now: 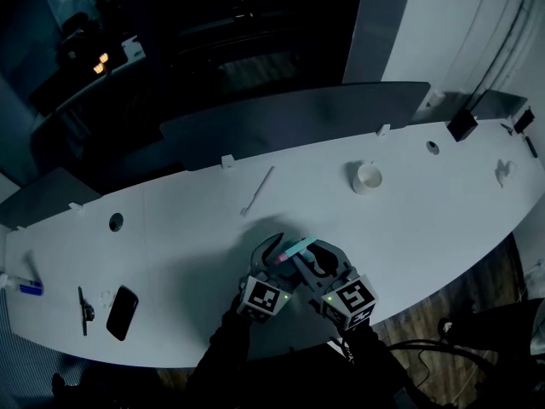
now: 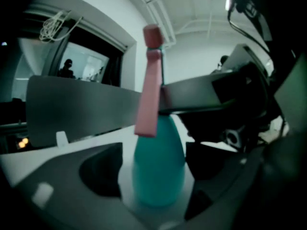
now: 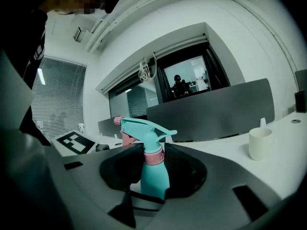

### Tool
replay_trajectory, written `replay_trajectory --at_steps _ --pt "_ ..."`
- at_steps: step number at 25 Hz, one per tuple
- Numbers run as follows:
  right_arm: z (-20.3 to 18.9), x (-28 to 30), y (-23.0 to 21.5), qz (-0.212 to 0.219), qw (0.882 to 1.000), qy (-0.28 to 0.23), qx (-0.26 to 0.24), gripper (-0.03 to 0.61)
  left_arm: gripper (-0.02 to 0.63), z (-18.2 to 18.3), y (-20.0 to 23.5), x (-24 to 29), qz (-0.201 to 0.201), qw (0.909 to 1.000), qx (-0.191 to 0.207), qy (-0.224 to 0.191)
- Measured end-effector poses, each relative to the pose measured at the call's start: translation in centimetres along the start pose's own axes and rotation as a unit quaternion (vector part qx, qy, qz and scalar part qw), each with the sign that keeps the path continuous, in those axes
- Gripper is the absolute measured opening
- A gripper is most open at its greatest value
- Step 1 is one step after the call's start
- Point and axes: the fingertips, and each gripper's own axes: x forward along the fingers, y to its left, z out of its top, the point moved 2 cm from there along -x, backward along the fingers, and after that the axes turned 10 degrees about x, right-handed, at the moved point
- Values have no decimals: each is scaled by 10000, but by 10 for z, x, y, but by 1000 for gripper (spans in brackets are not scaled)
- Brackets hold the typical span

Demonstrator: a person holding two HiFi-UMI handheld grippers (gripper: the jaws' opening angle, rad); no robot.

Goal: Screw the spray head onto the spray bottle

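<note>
We are looking down on a long, curved white desk (image 1: 426, 220) in a dim room, with grey partition panels (image 1: 289, 122) standing along its far edge. Wood floor (image 1: 481, 284) is showing below its near edge. A white wall (image 3: 158, 28) is rising behind, holding a dark interior window (image 3: 192, 78); slatted blinds (image 3: 60, 95) are hanging to its left.

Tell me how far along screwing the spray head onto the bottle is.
Done: the head sits on the bottle, its pink collar at the neck. In hand: right claw grips the bottle; left claw stands open around it. Left: any final tightening; tightness can't be judged.
</note>
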Motion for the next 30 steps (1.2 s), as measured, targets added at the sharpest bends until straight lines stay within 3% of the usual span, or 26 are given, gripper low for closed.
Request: replay_trajectory --at_steps 2,4,6,8,10,12,14,21,25,30 --pt "1 0 -1 193 9997 164 46 137 389 0 -1 1 -675 9977 55 43" --pt "3 1 -3 246 9994 251 61 137 344 0 -2 3 -947 9955 32 89" --pt "4 1 -6 44 9998 126 129 137 342 2 -2 5 -563 9984 -55 55" --pt "4 0 -8 -333 9990 -144 248 137 341 5 -1 5 227 9995 -234 17" --pt "3 -2 -7 -665 9969 -301 284 137 341 5 -1 4 934 9943 -508 -14" --pt "3 -2 -7 -793 9959 -310 316 137 342 3 -1 3 1268 9878 -894 -134" --pt "3 0 -6 -751 9962 -300 317 137 342 1 0 1 1286 9865 -996 -207" --pt "3 -1 -6 -342 9992 -200 48 138 347 -1 0 -4 863 9933 -757 -118" --pt "0 -4 -4 -222 9995 4 -226 177 389 -2 2 -9 853 9932 -784 -150" --pt "-4 -14 1 -124 9997 117 -173 181 396 -7 1 -18 924 9927 -772 -86"
